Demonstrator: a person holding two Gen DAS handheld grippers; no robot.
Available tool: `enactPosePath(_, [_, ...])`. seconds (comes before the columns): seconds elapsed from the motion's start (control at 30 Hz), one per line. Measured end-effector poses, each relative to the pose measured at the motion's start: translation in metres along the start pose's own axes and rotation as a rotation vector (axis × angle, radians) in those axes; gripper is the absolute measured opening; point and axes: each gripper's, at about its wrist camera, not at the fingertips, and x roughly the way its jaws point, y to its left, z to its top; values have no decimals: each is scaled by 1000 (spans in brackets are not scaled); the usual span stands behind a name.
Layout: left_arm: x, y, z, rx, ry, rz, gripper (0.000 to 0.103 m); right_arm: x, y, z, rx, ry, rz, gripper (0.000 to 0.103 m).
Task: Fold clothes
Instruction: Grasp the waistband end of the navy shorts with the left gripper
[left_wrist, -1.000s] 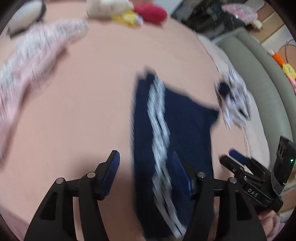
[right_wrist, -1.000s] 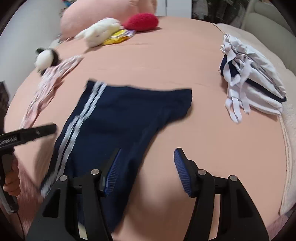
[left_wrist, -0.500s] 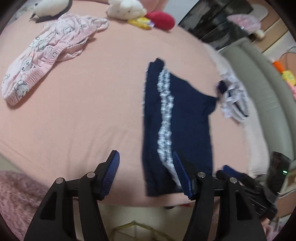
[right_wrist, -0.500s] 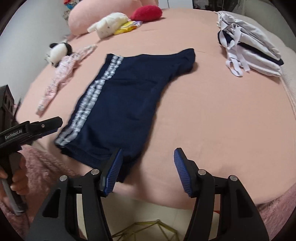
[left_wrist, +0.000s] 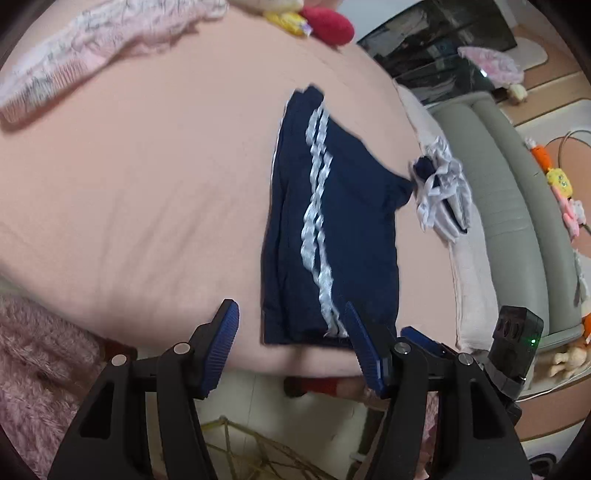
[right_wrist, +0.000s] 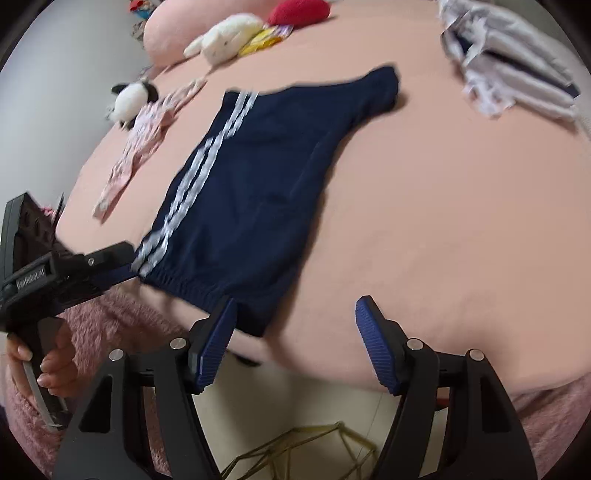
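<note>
My right gripper (right_wrist: 295, 343) is opening, nothing between its pads; its left pad sits just over the near waistband of the navy shorts (right_wrist: 258, 184). My left gripper (left_wrist: 291, 347) is spread wide and empty too, w/ its right pad at the shorts' near hem by the white stripes (left_wrist: 317, 229). The shorts lie flat near the front edge of the pink bed (right_wrist: 443, 221).

Risks, as I judge them: pads may pinch the sheet along w/ the waistband, or catch only the top layer, so the fold skews. The shorts could slide off the near edge. Both views are blurred, so aim is unsure. Farther out, the folded white pile (right_wrist: 517, 66) at far right and the pink garment (right_wrist: 144, 140) at left are well apart.
</note>
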Motion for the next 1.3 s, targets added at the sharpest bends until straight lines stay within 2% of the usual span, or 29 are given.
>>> enactPosePath(0.1, [11,-10,-2,54,10,68,62,12,11,1,-52,-4,-24,73])
enactPosePath(0.17, [13,-15,-3,77,1,91,61,19,13,2,-66,-19,-38,73])
enactPosePath(0.2, [11,-15,-5,89,-4,96,56,20,15,2,-68,-30,-43,69])
enactPosePath(0.23, [7,-15,-8,99,-8,94,52,18,17,1,-74,-38,-39,64])
enactPosePath(0.3, [5,-15,-9,104,-10,70,36,16,21,1,-86,-40,-6,35])
enactPosePath(0.4, [4,-16,-7,102,-16,50,34,15,26,1,-101,-32,33,24])
enactPosePath(0.57, [-8,-3,-11,26,-29,-35,30,8,18,0,-57,-26,98,21])
enactPosePath(0.73, [1,3,-17,-3,13,-13,30,3,11,-1,-27,-13,124,22])
enactPosePath(0.77, [4,4,-16,-14,21,-24,33,6,10,-1,-20,-1,120,30])
enactPosePath(0.8, [7,6,-13,-31,31,-51,41,11,8,-1,-7,17,121,43])
enactPosePath(0.9, [11,8,-8,-44,29,-77,42,20,6,0,5,23,150,47])
enactPosePath(0.93, [12,7,-7,-42,24,-76,40,20,8,1,-6,17,153,46])
enactPosePath(1.0, [12,3,-6,-24,11,-59,33,21,11,2,-24,7,160,25])
enactPosePath(1.1, [6,1,-9,-24,1,-79,25,16,11,1,-7,5,178,20])
enactPosePath(1.3, [-5,1,-22,-49,9,-113,23,-7,13,-6,-14,6,207,19])
